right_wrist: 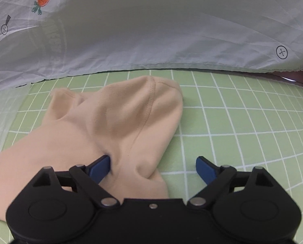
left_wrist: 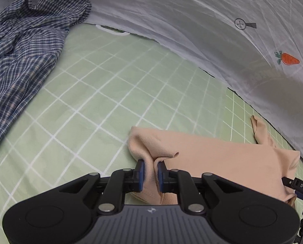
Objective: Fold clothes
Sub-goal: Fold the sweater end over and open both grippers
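A beige garment (left_wrist: 222,158) lies on the green checked sheet (left_wrist: 102,93). My left gripper (left_wrist: 151,167) is shut on a bunched edge of it at its left end. In the right wrist view the same beige garment (right_wrist: 118,118) spreads ahead, seam up. My right gripper (right_wrist: 153,165) is open, its left pad (right_wrist: 100,167) touching the cloth and its right pad (right_wrist: 205,168) over bare sheet. The right gripper's tip also shows at the right edge of the left wrist view (left_wrist: 297,187).
A blue plaid shirt (left_wrist: 23,61) lies crumpled at the far left. A white cloth with a carrot print (left_wrist: 192,20) hangs along the back of the bed, also in the right wrist view (right_wrist: 151,30). Green sheet (right_wrist: 242,122) lies right of the garment.
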`<state>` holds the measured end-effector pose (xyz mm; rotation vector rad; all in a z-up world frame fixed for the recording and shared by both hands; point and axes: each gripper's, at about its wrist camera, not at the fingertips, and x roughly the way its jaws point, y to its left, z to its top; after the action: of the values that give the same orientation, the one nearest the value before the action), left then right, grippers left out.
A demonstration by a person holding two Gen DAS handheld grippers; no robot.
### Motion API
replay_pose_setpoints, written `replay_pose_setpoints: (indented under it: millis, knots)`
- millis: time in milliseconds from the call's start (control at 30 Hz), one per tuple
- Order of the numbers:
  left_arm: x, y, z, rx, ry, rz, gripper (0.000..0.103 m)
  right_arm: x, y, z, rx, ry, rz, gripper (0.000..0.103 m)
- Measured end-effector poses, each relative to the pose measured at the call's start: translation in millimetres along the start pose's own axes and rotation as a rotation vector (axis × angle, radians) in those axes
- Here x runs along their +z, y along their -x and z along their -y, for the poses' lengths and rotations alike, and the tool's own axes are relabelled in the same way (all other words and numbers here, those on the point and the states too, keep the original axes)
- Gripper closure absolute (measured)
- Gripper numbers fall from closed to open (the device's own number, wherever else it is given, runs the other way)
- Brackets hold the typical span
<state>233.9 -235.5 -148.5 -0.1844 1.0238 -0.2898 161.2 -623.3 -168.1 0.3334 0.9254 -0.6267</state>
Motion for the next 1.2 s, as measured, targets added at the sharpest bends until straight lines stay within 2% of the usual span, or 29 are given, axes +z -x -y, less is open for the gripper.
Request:
replay_pose_setpoints:
  millis: [67,200,300,433,533,600,667,733,800,833,1033,1100,1167,1200]
  knots:
    - [0,7,7,-0.014,-0.029,0.009,0.088,-3,5,7,-0.009,-0.026,-0.029,0.006]
    - [-3,24,24,-0.091,-0.045,0.027,0.088,-22,35,28,-0.037,-0.094,-0.033,0.005]
    - [-13,37,51,-0.149,-0.124,0.036,0.088,-43,63,39,-0.055,-0.122,-0.041,0.005]
    - [-40,58,99,-0.275,-0.257,0.01,0.088,-79,91,54,-0.086,-0.147,-0.074,0.005]
    - [-71,67,131,-0.385,-0.326,-0.063,0.088,-106,107,67,-0.09,-0.163,-0.104,0.004]
    - [-96,63,143,-0.437,-0.313,-0.166,0.084,-123,116,75,-0.101,-0.172,-0.122,0.004]
    - [-120,59,149,-0.456,-0.296,-0.267,0.078,-135,123,82,-0.115,-0.183,-0.135,0.004]
    - [-136,64,151,-0.446,-0.327,-0.306,0.07,-144,128,91,-0.117,-0.212,-0.141,0.004]
    - [-144,72,149,-0.402,-0.35,-0.299,0.048,-147,135,97,-0.106,-0.239,-0.127,0.004]
    - [-146,76,148,-0.376,-0.353,-0.287,0.045,-145,139,96,-0.085,-0.241,-0.104,0.004]
    - [-134,77,129,-0.261,-0.314,-0.258,0.042,-127,157,75,0.072,-0.199,0.07,0.004]
    - [-128,74,126,-0.213,-0.322,-0.264,0.041,-121,151,66,0.147,-0.195,0.083,0.006]
    - [-126,70,123,-0.184,-0.328,-0.276,0.04,-119,143,59,0.202,-0.199,0.072,0.017]
    - [-125,68,121,-0.177,-0.33,-0.284,0.04,-119,139,56,0.228,-0.2,0.068,0.02]
